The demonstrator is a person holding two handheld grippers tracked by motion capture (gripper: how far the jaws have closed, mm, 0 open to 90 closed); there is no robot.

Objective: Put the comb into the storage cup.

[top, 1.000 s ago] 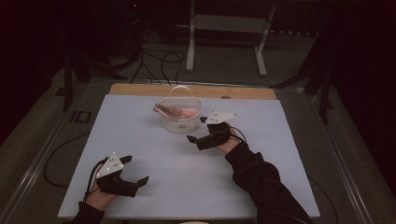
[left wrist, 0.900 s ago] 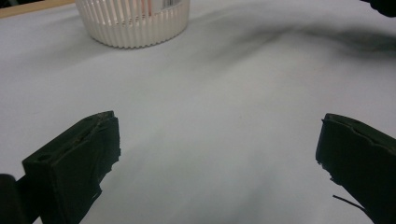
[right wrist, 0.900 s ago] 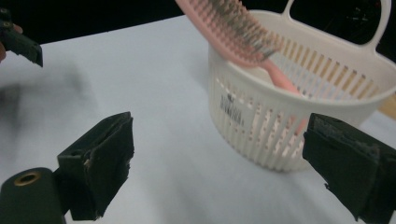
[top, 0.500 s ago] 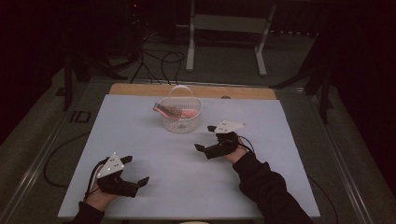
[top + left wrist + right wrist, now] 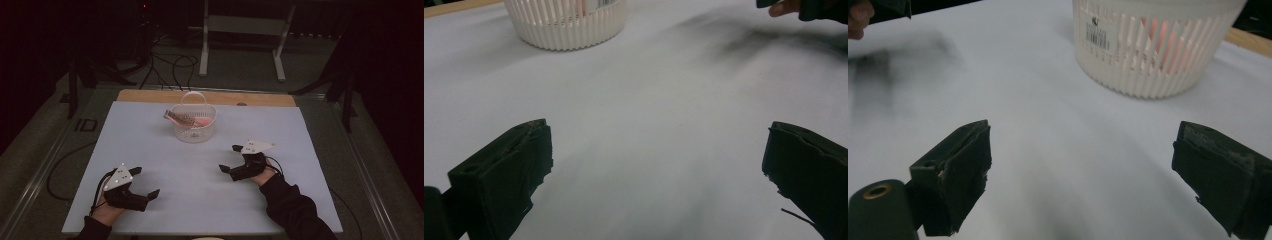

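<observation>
A white slatted basket (image 5: 194, 131) with a hoop handle stands at the back middle of the white table top (image 5: 310, 135). A pink brush-like item (image 5: 186, 119) with a dark bristled end lies across the basket, its end poking over the left rim. My right gripper (image 5: 230, 158) rests open on the table, in front of and to the right of the basket. My left gripper (image 5: 145, 181) lies open near the front left edge. In the left gripper view the basket (image 5: 566, 22) is far ahead of the empty open gripper (image 5: 659, 160). The right gripper view shows the basket (image 5: 1158, 45) closer, beyond the empty gripper (image 5: 1080, 160).
A wooden strip (image 5: 210, 96) borders the table's far edge. Behind it on the dark floor stand a metal frame's legs (image 5: 242, 40) and loose cables (image 5: 170, 65). The other hand (image 5: 804, 7) appears at the top right of the left gripper view.
My right gripper has drawn back from beside the basket toward the front right of the table, still open. The left gripper has stayed where it was.
</observation>
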